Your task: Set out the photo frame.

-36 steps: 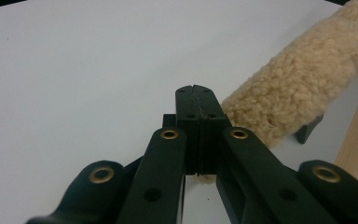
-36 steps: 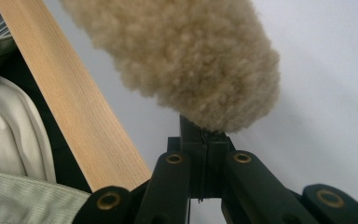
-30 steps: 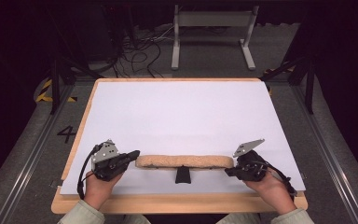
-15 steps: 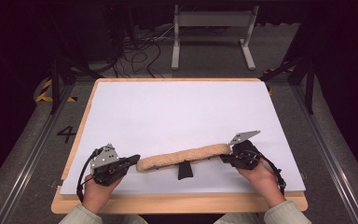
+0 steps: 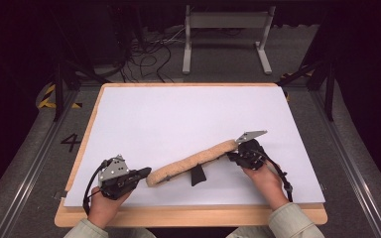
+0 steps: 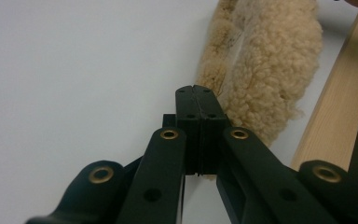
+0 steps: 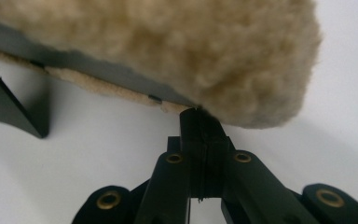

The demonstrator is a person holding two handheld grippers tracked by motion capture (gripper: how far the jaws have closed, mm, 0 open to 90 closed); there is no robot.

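Across the near half of the white table top (image 5: 188,114), a long tan fleecy pad (image 5: 193,161) runs on a slant between your two hands, its left end low and close to you, its right end farther up the table. Under its middle a black handle piece (image 5: 197,174) juts toward you. Your left gripper (image 5: 144,173) sits just beside the pad's left end; in the left gripper view (image 6: 200,100) its jaws are pressed flat together with no gap, their tips at the edge of the fleece (image 6: 265,70), and you cannot tell from that view whether any fibres are caught between them. Your right gripper (image 5: 234,156) meets the pad's right end, with its grey plate (image 5: 250,135) showing above. In the right gripper view (image 7: 198,122) its jaws are likewise closed tight, and their tips run up into the pad's lower edge where the fleece (image 7: 177,51) meets a dark backing strip (image 7: 88,63); they seem to pinch that rim, though the fleece hides the actual contact. A wooden border (image 5: 188,216) runs along the table's near edge, just ahead of your sleeves.
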